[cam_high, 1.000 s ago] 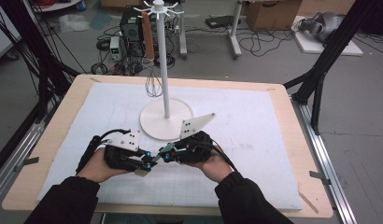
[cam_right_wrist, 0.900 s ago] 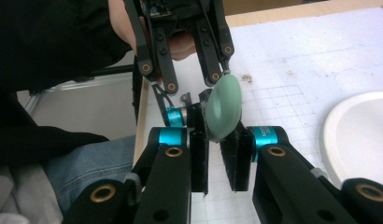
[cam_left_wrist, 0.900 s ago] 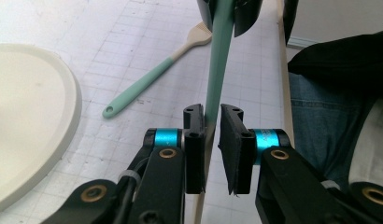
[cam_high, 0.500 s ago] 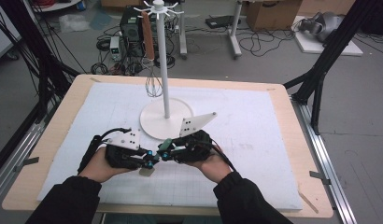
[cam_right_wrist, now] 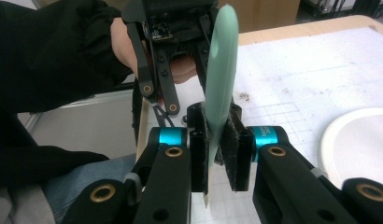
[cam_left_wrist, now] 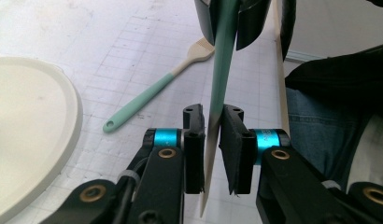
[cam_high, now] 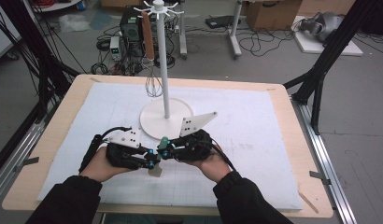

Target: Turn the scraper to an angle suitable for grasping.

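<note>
High view: both grippers, left gripper (cam_high: 151, 161) and right gripper (cam_high: 165, 148), had stayed meeting before the stand (cam_high: 165, 122). Left gripper view: jaws had just reclosed, clamping the spatula (cam_left_wrist: 216, 100). Right gripper view: jaws likewise pinched its handle (cam_right_wrist: 219, 88), so the handover looked unfinished.

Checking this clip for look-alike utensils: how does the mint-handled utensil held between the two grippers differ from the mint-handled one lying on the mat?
The held utensil is lifted off the mat, clamped between the left gripper and right gripper; the lying utensil rests flat and untouched. The held utensil shows edge-on as a thin strip; the lying utensil shows its whole side, with a hanging hole and slotted wooden head. Both have mint handles and pale wooden ends.
</note>
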